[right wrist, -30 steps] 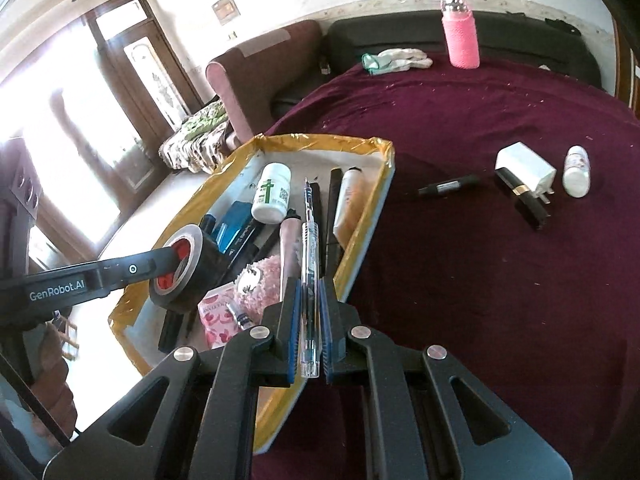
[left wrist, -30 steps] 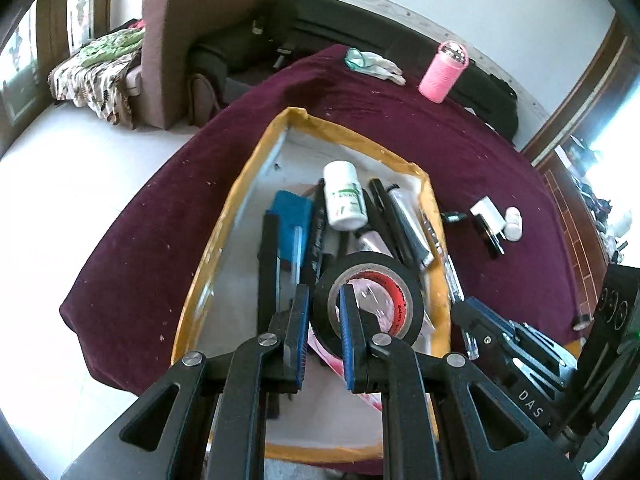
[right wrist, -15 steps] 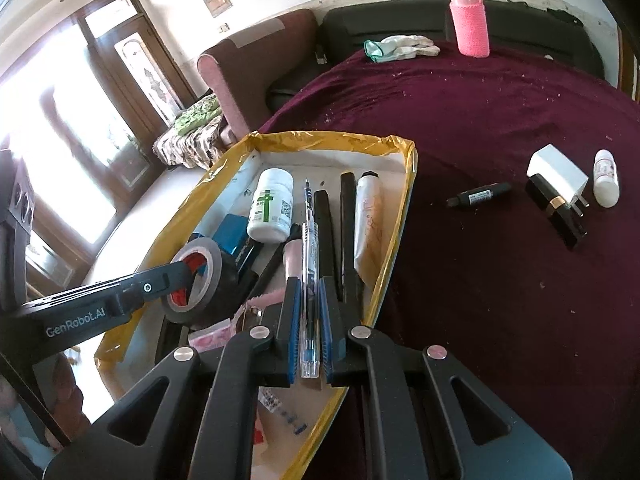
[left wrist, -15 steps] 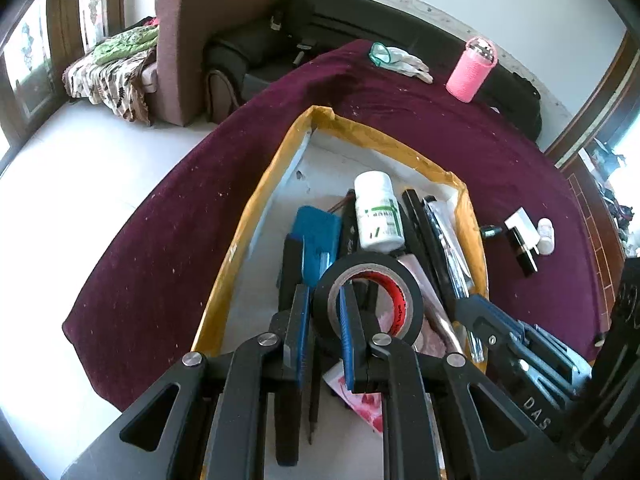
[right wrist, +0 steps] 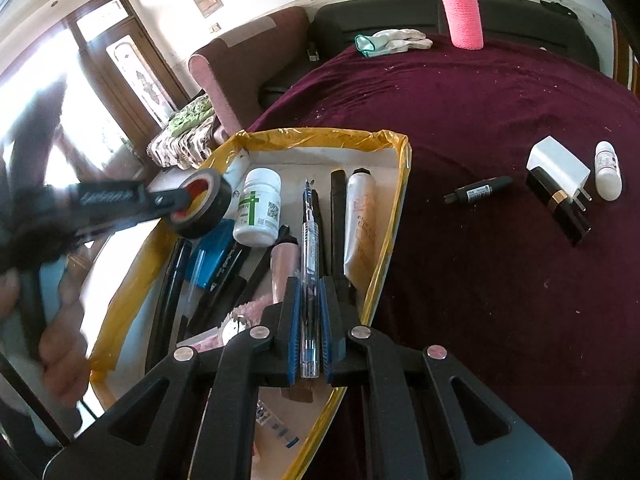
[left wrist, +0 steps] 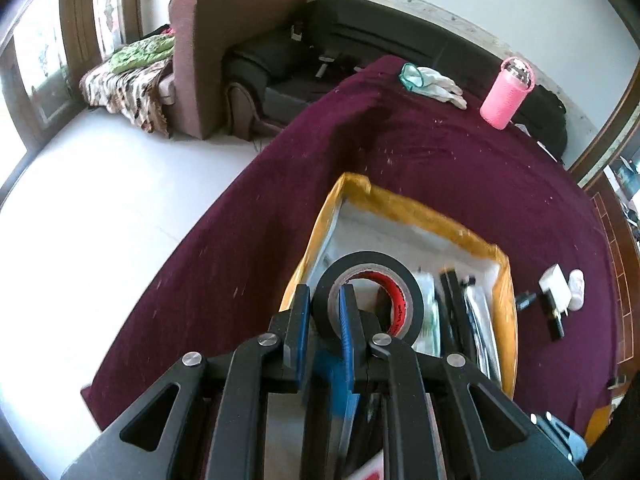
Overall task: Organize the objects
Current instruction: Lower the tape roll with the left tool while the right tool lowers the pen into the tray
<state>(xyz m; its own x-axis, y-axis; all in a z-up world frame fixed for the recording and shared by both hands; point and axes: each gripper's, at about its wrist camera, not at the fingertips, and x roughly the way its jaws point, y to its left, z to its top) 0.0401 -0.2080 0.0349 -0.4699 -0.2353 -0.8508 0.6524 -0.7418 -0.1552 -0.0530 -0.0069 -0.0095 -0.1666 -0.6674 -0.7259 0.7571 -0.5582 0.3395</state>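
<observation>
My left gripper point(left wrist: 323, 312) is shut on the rim of a black tape roll point(left wrist: 372, 276) with a red core, held above the far left part of the yellow-edged tray point(left wrist: 408, 206). The roll also shows in the right wrist view point(right wrist: 204, 204). My right gripper point(right wrist: 310, 320) is shut on a clear pen point(right wrist: 309, 248) above the tray point(right wrist: 394, 216). In the tray lie a white pill bottle point(right wrist: 258, 208), a white tube point(right wrist: 360, 220), a blue item point(right wrist: 210, 256) and several black pens.
On the maroon cloth point(right wrist: 500, 280) right of the tray lie a black marker point(right wrist: 478, 190), a white charger point(right wrist: 558, 168), a black lipstick point(right wrist: 560, 208) and a small white bottle point(right wrist: 608, 166). A pink bottle point(right wrist: 462, 14) and white gloves point(right wrist: 396, 38) sit at the far edge.
My left gripper has carried the tape roll forward toward the tray's far left corner. My right gripper has moved over the tray with the pen.
</observation>
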